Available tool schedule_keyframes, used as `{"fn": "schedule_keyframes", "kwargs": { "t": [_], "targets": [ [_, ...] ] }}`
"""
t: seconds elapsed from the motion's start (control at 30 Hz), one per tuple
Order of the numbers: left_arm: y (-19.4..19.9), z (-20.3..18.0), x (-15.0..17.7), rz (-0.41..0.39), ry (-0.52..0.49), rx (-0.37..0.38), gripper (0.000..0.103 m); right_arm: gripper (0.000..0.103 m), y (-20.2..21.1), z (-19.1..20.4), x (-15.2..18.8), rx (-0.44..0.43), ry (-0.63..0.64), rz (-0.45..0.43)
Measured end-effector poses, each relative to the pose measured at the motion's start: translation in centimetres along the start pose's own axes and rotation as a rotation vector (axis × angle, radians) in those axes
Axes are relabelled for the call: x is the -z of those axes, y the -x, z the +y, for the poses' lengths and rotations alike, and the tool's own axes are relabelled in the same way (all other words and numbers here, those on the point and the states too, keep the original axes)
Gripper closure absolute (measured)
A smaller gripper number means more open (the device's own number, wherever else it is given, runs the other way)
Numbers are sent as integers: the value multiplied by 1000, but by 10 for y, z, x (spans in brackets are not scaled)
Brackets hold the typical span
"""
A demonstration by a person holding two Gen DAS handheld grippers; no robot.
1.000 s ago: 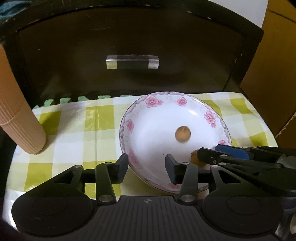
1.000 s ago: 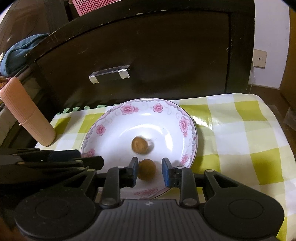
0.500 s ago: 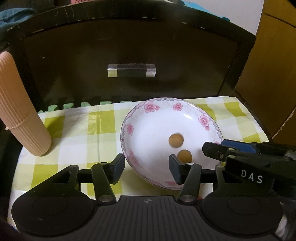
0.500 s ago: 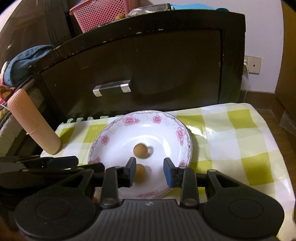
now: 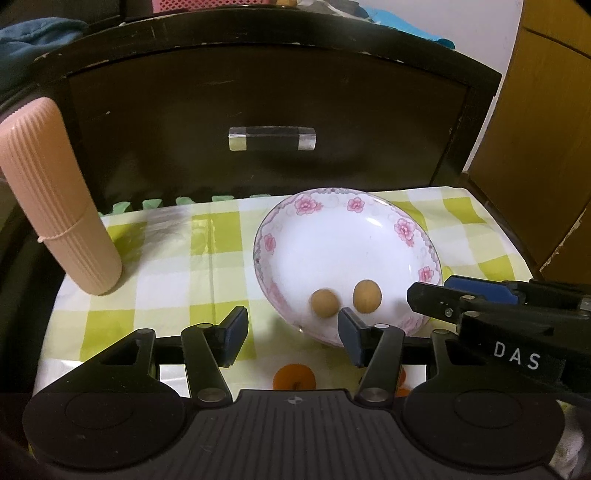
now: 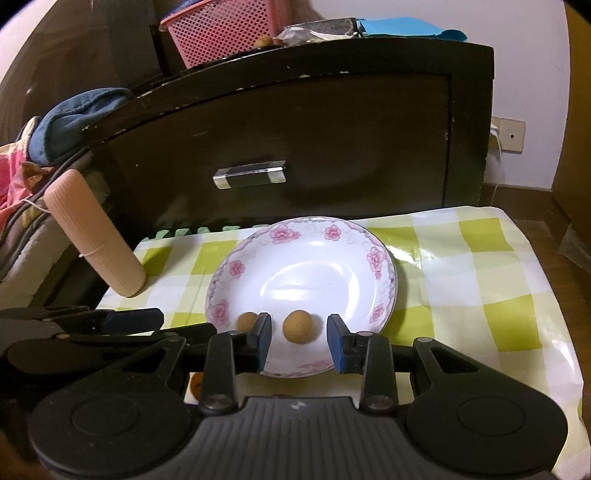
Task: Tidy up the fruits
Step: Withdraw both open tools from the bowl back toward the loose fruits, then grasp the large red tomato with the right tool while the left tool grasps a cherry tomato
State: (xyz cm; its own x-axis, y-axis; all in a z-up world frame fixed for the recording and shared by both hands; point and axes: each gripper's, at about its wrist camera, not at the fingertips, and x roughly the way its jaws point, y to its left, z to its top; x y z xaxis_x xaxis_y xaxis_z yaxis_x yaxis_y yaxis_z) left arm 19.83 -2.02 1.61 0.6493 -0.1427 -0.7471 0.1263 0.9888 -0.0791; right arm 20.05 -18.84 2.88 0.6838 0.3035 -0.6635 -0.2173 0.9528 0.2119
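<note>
Floral plate (image 6: 384,266): two small brown fruits (image 6: 297,326), near rim. Right tongs (image 6: 299,341) narrowly parted, empty, above them. Left tongs (image 5: 291,334) just opening wider, empty.

A dark wooden drawer front (image 5: 258,110) with a clear handle (image 5: 272,138) stands behind the checked tablecloth (image 5: 166,273). A ribbed peach cylinder (image 5: 59,199) leans at its left. A pink basket (image 6: 221,29) sits on top.

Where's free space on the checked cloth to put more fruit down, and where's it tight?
Free: the checked cloth right of the plate, and the strip between the plate and the pink ribbed tube. The plate's far half is bare too. Tight: its near rim, with two brown fruits, both grippers, and an orange fruit in front.
</note>
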Motion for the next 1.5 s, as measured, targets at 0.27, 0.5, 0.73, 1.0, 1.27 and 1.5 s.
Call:
{"fn": "schedule_keyframes", "kwargs": {
  "t": [0.27,0.5,0.73,1.0,1.27,1.5],
  "targets": [
    [8,2,4,3,3,2,40,71,11,7,9,-12,-10,5],
    [22,7,14,8,9,1,37,70,23,15,22,-30,-16,19],
    [36,11,26,22,9,7,37,65,33,22,38,-45,0,43],
    [51,18,45,53,2,-1,34,64,44,33,58,-68,22,84],
    [66,35,59,73,47,-13,34,64,47,43,80,-106,22,158],
    [69,40,60,69,72,-9,33,57,35,52,91,-140,18,212]
  ]
}}
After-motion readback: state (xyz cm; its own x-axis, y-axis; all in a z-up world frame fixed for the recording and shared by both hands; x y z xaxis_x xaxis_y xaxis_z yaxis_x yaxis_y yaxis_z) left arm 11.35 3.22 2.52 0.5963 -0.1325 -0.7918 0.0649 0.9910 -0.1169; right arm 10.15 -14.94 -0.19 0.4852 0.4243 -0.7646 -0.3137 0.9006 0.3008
